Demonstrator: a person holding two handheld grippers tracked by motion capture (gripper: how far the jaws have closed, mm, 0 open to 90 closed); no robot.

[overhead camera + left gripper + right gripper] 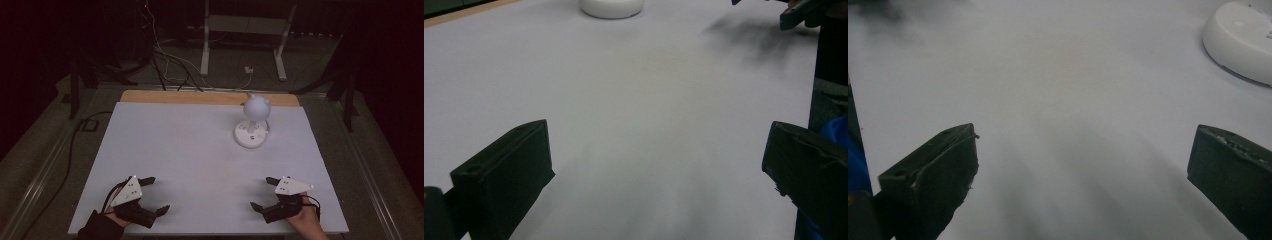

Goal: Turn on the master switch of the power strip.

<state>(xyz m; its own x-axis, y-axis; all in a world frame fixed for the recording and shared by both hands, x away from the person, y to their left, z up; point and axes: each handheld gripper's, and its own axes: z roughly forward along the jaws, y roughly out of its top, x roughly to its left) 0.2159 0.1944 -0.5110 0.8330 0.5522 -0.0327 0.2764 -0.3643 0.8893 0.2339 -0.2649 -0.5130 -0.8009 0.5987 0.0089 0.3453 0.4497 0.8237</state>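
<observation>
One table (200, 150), white top with a wood strip showing along its far edge, takes up most of the high view. Dim room around it; behind the table stands one white frame (245, 30) with two legs, and several cables (170, 60) lie on the floor.

One lamp (253, 122) on the table, far right of centre: round white base flat on the top, short stem, round white head above with two small ear-like bumps. Base edge shows at the top of the left gripper view (612, 7) and at the top right of the right gripper view (1243, 40). Nothing touches it; both grippers are well apart from it.

Two grippers, one per hand, both at the near edge. Left gripper (155, 195) near the left corner, held by one hand (117, 212) in a dark sleeve; one grey three-cornered plate on top. Its two black jaws are spread wide with bare table between them, holding nothing. In the left gripper view the gripper (654, 170) shows the same wide gap.

Right gripper (264, 192) near the right corner, held by the other hand (302, 220); one grey plate on top too. Its two jaws are spread wide, holding nothing. The right gripper view (1083, 170) shows bare white top in the gap.

Grippers sit well apart from each other, jaws pointing roughly inward and forward
</observation>
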